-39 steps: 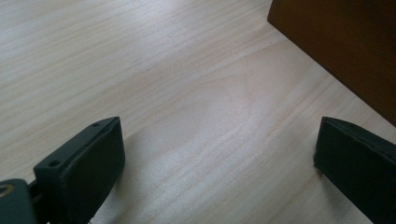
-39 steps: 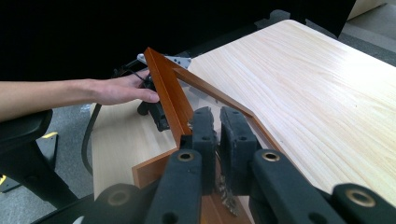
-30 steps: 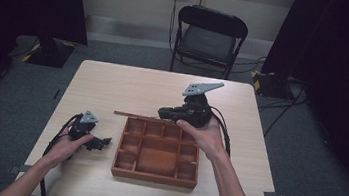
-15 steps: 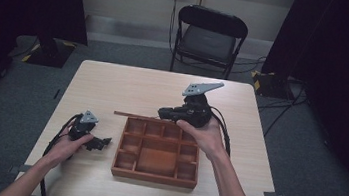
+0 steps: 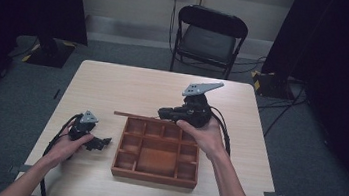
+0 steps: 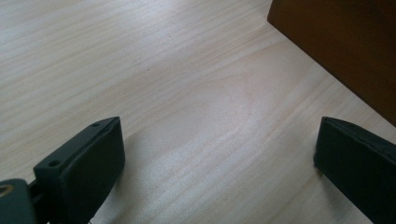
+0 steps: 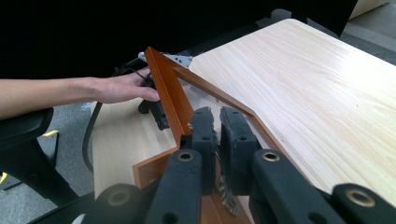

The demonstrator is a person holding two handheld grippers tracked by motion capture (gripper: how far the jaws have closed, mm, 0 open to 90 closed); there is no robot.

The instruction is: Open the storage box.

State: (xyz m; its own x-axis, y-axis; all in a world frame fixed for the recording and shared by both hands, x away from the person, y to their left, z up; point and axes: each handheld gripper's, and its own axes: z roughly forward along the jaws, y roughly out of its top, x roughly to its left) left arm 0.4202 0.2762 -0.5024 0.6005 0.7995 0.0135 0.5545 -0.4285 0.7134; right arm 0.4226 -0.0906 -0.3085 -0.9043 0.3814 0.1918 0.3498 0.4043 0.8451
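The person's left hand (image 5: 67, 144) rests on the near left part of the light wooden table (image 5: 123, 86), holding the left gripper (image 5: 97, 142) low over the surface. In the left gripper view its jaws stand wide apart with bare tabletop between them, and the tray's dark side wall (image 6: 341, 51) lies just ahead to one side, close but not touching.

Beside it, toward the table's middle, sits the compartmented wooden tray (image 5: 155, 176), its cells seemingly empty, though the high view is too coarse to be sure. At its far edge the right gripper (image 5: 164, 112) is pressed together on a thin wooden strip (image 5: 132, 115), probably a loose divider or the tray's far rail. The right gripper view shows the jaws nearly meeting on that strip (image 7: 170, 95).

Compared with the frames of the last second, nothing has visibly shifted: both hands, the tray and the strip lie as they did, which suggests a pause with the grip settled and not a move under way.

The far half of the table is open for moving, and beyond its far edge stands a black folding chair (image 5: 210, 34)
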